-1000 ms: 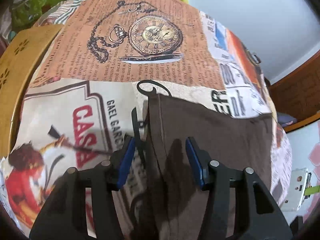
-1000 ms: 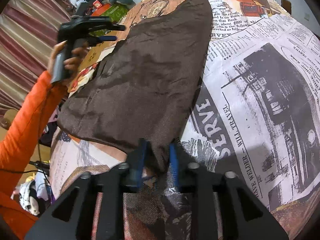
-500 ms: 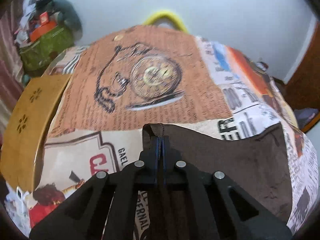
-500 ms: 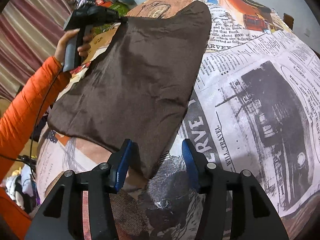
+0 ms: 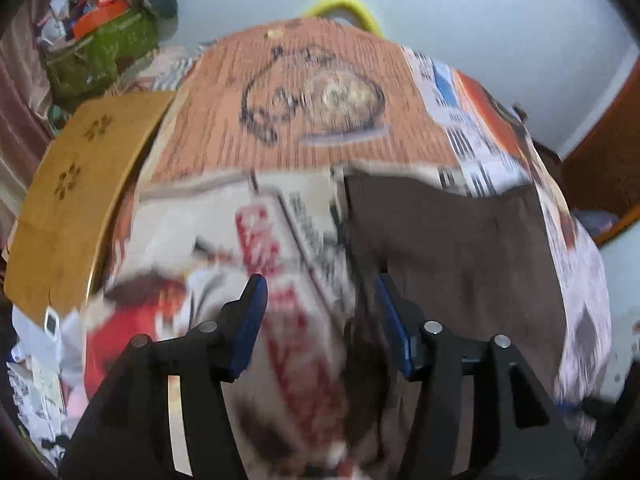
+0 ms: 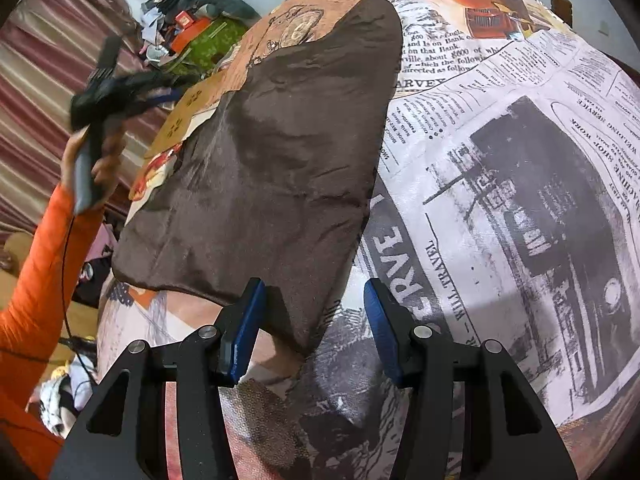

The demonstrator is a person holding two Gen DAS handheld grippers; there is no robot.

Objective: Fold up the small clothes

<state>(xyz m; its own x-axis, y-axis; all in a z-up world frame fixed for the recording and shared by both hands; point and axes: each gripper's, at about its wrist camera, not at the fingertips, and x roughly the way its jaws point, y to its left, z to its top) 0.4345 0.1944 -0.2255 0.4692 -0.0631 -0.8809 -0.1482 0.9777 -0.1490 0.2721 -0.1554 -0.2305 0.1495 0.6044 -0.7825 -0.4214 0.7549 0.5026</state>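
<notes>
Covering the bench (image 6: pixel 520 160) is a newspaper-print cloth with a pocket-watch panel (image 5: pixel 320 96). A brown garment (image 6: pixel 260 160) lies flat on it. Beyond stand a pale wall, striped curtain (image 6: pixel 40 80) and green box (image 5: pixel 100 48) heaped with clutter. The left gripper (image 5: pixel 320 320) is opening, empty, the garment's edge beside it. The right gripper (image 6: pixel 312 328) stands half open, the garment's corner between its pads, untouched.

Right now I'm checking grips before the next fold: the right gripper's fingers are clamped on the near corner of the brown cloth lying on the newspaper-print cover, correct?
Not clamped. The right wrist view shows the right gripper with fingers apart, the brown cloth corner lying loose between them on the newspaper-print cover.
</notes>
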